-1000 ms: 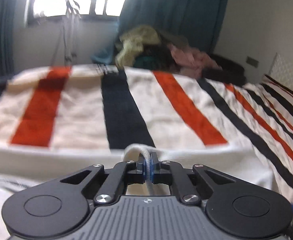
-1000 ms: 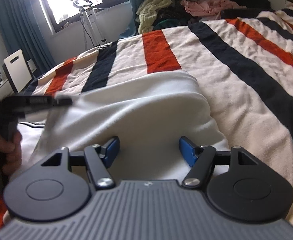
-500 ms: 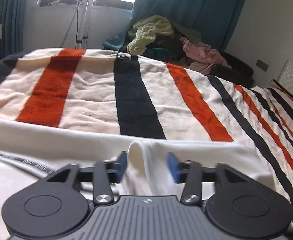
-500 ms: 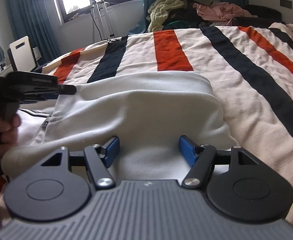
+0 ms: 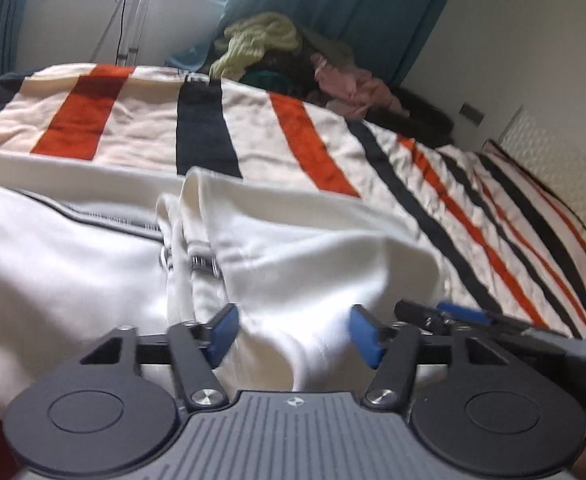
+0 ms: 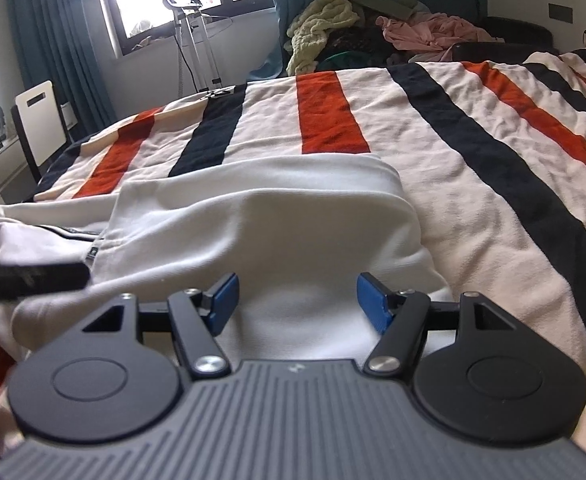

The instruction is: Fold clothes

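White soft garment [image 6: 253, 232], striped fleecy blanket [image 6: 473, 184]

Home bedroom — striped bedspread [image 6: 453, 168], teal curtains [image 6: 53, 48], clothes heap [image 6: 373, 28]

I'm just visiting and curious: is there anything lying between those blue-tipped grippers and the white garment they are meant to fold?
Nothing visible. The white garment lies directly under the left gripper, whose jaws are closing, and the open right gripper.
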Available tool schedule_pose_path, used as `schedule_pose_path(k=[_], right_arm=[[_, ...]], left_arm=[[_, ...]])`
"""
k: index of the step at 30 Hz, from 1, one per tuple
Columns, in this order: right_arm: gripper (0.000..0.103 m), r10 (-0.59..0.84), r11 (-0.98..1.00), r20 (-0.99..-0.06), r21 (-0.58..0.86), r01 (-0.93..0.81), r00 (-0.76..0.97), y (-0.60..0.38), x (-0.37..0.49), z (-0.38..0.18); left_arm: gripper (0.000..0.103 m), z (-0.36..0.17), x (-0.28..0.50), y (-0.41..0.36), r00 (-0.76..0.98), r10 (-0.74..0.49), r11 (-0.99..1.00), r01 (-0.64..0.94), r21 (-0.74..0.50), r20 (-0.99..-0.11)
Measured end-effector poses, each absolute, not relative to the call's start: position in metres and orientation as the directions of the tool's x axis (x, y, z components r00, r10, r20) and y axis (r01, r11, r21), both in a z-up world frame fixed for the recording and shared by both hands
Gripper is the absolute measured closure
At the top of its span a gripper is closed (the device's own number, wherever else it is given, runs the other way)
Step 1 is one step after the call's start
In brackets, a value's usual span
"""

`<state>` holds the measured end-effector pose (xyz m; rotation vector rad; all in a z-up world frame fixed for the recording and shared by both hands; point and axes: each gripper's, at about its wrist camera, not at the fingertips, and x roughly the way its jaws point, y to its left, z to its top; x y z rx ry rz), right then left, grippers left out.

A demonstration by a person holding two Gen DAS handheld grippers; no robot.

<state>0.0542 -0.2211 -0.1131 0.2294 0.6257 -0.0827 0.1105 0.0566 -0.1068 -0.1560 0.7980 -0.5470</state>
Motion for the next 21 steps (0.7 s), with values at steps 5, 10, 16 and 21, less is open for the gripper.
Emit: schedule_pose_path(k=[5,10,16,21], right_arm=[[0.036,-0.023,0.976,-0.601,0.158,0.147,0.799,-0.22,0.055,-0.118],[0.036,-0.03,0.979,-0.609,0.143,0.147,0.793,-0.222,0.057,-0.123],[0.036,-0.039,0.982,-0.61,0.125,0.144,0.791,-0.219,0.056,-0.123],[0.037,-0.028,0.977,-0.611,0.151,0.151,0.791,-0.223,0.054,-0.121]], left_arm=[[0.092,-0.117,0.114,0.06,0.579,-0.485,0.872,0.371,-0.319,-0.655],[0.089,-0.113,0.107,0.073,0.597,-0.483,0.875,0.335,-0.348,-0.641],[0.041,-0.102,0.095,0.102,0.593,-0.517,0.849,0.262,-0.459,-0.617],[0.004,-0.088,0.095,0.158,0.588,-0.507,0.809,0.07,-0.584,-0.631]])
